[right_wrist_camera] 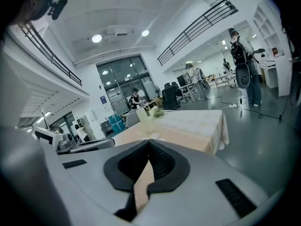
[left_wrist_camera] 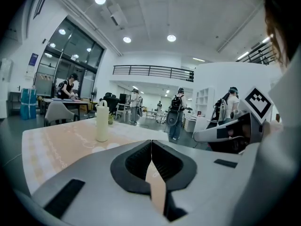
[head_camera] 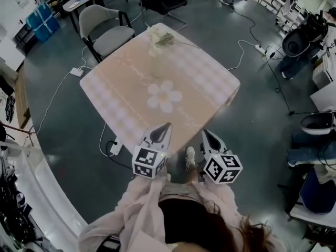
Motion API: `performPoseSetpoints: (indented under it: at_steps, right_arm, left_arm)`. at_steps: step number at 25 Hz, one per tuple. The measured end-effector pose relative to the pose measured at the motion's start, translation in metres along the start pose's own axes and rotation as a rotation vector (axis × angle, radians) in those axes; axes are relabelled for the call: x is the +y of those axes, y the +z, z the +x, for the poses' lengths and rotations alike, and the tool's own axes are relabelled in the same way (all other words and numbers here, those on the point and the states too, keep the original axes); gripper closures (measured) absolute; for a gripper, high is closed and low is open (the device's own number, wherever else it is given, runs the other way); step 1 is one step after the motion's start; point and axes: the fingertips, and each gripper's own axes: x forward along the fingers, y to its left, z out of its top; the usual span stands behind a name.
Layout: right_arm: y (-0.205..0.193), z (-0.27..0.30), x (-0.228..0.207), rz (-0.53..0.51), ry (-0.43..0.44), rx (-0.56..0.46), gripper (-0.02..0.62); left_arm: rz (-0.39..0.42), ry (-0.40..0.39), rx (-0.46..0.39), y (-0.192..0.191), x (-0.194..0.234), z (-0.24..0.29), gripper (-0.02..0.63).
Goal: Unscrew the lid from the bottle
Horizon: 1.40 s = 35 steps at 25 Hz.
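A pale cream bottle with its lid on stands upright at the far side of the table, which has a pink cloth with a white flower print. The left gripper view shows the bottle far ahead on the left; the right gripper view shows the bottle far ahead at centre. My left gripper and right gripper hover side by side at the table's near edge, well short of the bottle. Both are shut with nothing between the jaws, as seen on the left gripper and the right gripper.
A small bunch of flowers lies beside the bottle. A grey chair stands behind the table's far left corner. A power strip and cables lie on the floor by the near left edge. People and desks stand further off.
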Motion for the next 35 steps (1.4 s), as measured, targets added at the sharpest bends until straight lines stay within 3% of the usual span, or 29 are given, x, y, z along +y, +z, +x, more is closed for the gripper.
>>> performPoseSetpoints:
  at_steps: [11,23,35]
  right_arm:
    - [0.042,0.067,-0.021,-0.047,0.131,0.070,0.583]
    - [0.073,0.125,-0.026,-0.135,0.313,0.147,0.583]
    - [0.096,0.158,-0.048,-0.173,0.416,0.174,0.583]
  left_arm:
    - [-0.023,0.137,-0.007,0.026,0.033,0.046,0.580]
    - [-0.085,0.343,-0.042,0.038,0.064,0.069,0.580]
    - [-0.096,0.467,-0.064,0.049,0.071,0.099,0.580]
